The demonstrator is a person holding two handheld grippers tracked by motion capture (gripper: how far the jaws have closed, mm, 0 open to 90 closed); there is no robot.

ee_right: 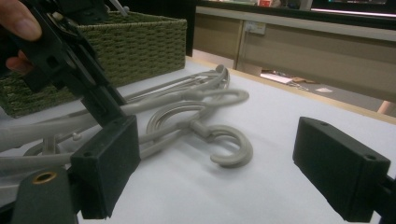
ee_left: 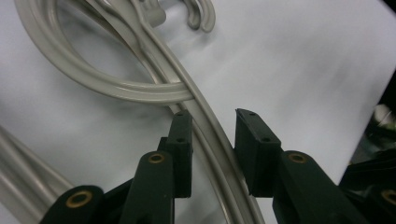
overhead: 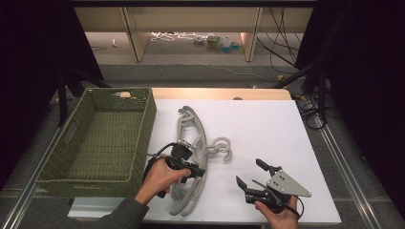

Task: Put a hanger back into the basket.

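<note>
On the desk [overhead: 267, 124], just right of the green woven basket [overhead: 102, 138], lies a tangled pile of grey plastic hangers [overhead: 193, 143], hooks pointing right. Left gripper [ee_left: 212, 140] sits low over the pile with one hanger arm between its pads; the jaws are narrowed around it, but a small gap shows on the right pad, so I can't call it clamped yet. Right gripper [overhead: 252, 172] hovers nearby to the right, jaws wide, holding nothing. Hangers look light, stiff and smooth, likely slippery on the pads. They interlock, so lifting one may drag others. Best hold: the thin arm near the neck, squeezed across its narrow side, not the curved hook [ee_right: 229, 144].
</note>
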